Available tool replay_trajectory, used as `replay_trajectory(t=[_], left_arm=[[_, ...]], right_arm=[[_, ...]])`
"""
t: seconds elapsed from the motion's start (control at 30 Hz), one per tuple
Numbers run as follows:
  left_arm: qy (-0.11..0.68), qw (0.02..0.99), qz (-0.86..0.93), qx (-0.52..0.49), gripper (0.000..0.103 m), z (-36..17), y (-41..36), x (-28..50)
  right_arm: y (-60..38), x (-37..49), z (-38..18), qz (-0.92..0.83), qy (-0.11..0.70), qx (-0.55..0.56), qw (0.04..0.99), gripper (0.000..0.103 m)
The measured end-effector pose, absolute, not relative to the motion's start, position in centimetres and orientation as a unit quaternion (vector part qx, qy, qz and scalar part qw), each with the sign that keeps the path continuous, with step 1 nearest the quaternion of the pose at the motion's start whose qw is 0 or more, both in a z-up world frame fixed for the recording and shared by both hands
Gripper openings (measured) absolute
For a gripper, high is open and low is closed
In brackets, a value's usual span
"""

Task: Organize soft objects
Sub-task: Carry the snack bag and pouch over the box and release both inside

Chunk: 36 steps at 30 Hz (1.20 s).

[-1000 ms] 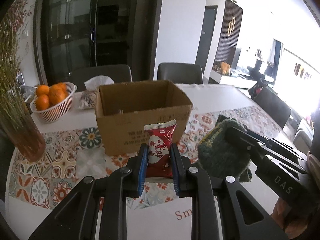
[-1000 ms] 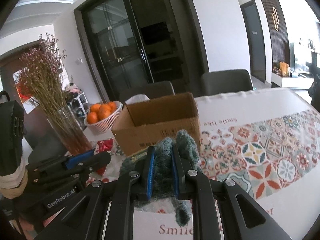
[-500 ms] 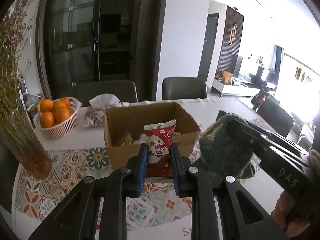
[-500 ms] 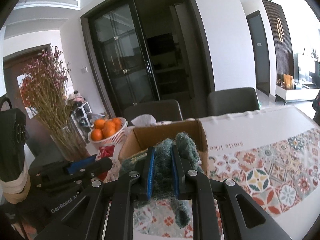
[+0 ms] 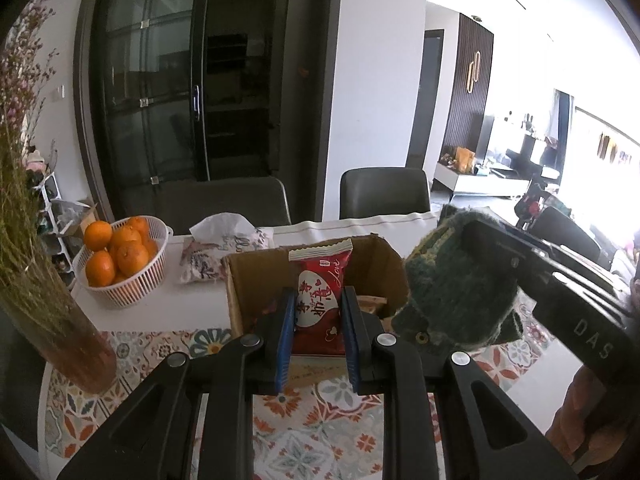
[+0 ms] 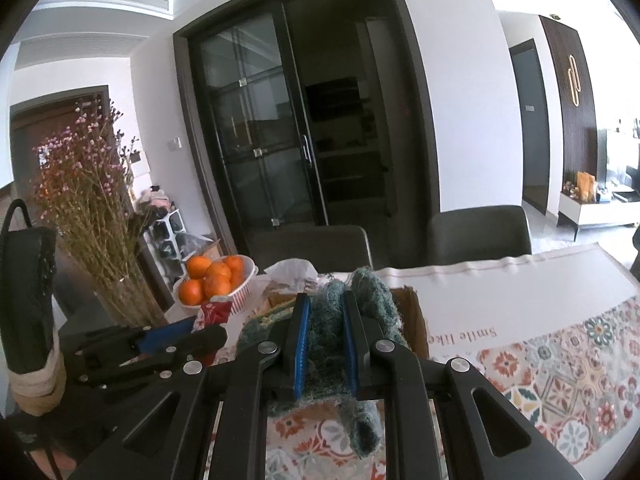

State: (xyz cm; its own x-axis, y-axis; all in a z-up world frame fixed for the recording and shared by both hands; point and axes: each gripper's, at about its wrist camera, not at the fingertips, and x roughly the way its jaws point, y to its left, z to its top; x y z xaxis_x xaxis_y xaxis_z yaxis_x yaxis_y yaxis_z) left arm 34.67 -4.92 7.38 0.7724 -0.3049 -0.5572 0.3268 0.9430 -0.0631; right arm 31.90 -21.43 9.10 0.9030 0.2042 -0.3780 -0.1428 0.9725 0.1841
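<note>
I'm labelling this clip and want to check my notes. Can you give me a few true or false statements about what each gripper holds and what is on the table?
1. The left gripper has its jaws shut on a red snack packet. True.
2. The right gripper is empty. False: it grips a green knitted item.
3. The cardboard box is sealed shut. False: its top is open, with items showing inside.
4. A white basket of oranges stands on the table left of the box. True.
5. The snack packet lies flat on the tablecloth. False: it is held upright above it, in front of the box.
</note>
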Motion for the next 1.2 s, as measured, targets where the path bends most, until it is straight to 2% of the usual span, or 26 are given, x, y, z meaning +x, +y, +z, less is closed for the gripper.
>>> replay_trajectory(t=[0.6,1.2], left_arm=[[0.332,0.932,-0.144,0.018,0.023,5.1,-3.8,42.2],[0.403,0.902,-0.149,0.038,0.023,-1.6,-6.6,48.0]], right_arm=[[-20.0,39.7,9.2,0.117,0.208,0.060,0.969,0.017],[-20.5,47.4,0.3,0.136,0.320,0.085,0.934,0.017]])
